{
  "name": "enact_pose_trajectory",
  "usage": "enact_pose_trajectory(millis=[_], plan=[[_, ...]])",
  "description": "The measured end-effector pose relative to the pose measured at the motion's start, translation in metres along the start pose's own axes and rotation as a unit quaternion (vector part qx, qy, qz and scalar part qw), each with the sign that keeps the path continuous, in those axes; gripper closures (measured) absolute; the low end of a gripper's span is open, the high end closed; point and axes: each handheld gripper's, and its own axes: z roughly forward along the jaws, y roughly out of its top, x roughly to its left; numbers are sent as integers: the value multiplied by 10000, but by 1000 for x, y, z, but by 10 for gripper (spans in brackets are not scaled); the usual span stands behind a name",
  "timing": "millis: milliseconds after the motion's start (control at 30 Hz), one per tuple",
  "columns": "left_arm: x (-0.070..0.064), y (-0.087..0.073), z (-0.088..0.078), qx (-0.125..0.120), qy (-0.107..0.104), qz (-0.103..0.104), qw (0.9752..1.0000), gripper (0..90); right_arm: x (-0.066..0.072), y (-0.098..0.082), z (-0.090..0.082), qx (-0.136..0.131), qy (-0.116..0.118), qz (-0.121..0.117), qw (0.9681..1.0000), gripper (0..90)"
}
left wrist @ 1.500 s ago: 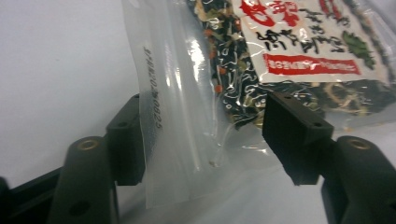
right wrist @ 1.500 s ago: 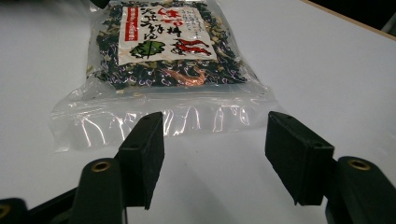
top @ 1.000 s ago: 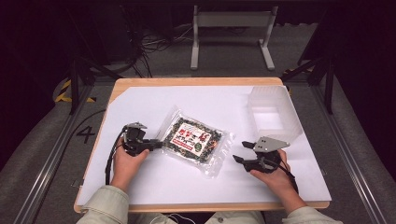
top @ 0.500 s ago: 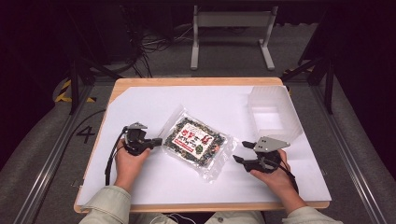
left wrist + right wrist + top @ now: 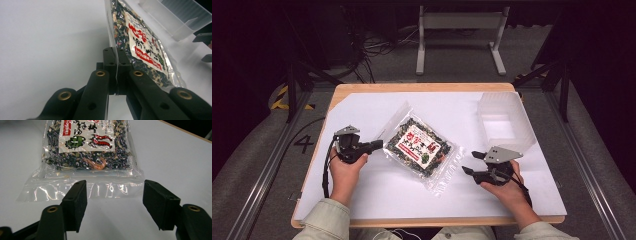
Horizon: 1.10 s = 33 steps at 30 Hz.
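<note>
Left tongs (image 5: 377,145) closing since earlier frame, now pinching clear edge of dried-seaweed packet (image 5: 421,146), lifting it off white bench (image 5: 362,112). Right tongs (image 5: 113,202) hanging open before near seal. Step: pick-up. Next: raising packet towards clear plastic bin (image 5: 504,120).

env: lab/test rig | metal frame rails (image 5: 267,185) | floor cables (image 5: 377,47) | white-covered table (image 5: 377,190) w/ floor no. mark

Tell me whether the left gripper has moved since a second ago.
Yes. The left gripper has edged toward the clear plastic bin and closed its fingers on the edge of the snack bag.
</note>
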Motion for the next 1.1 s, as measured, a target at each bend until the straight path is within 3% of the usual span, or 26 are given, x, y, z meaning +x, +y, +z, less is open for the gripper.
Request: enact_pose_trajectory(millis=[167, 433, 600, 767, 900, 1067, 1100], plan=[[-8, 8, -11, -174, -142, 28, 9997, 897, 0, 1, -1, -19, -3, -4, 10000, 360], [-26, 26, -37, -557, -321, 270, 9976, 897, -2, 3, -5, -32, -98, 58, 9999, 364], [-39, 36, -50, -743, -379, 527, 9951, 897, -3, 3, -6, -35, -107, 67, 9999, 366], [-52, 43, -62, -828, -282, 838, 9926, 897, -2, 4, -6, -58, -103, 42, 9999, 366], [-59, 51, -71, -867, -319, 993, 9908, 896, -1, 5, -6, -72, -90, 36, 9999, 366], [-75, 60, -81, -854, -241, 1426, 9858, 896, 1, 7, -6, -87, -67, -4, 9999, 366], [-75, 60, -81, -854, -241, 1426, 9858, 896, 1, 8, -6, -94, -60, -12, 9999, 366]])
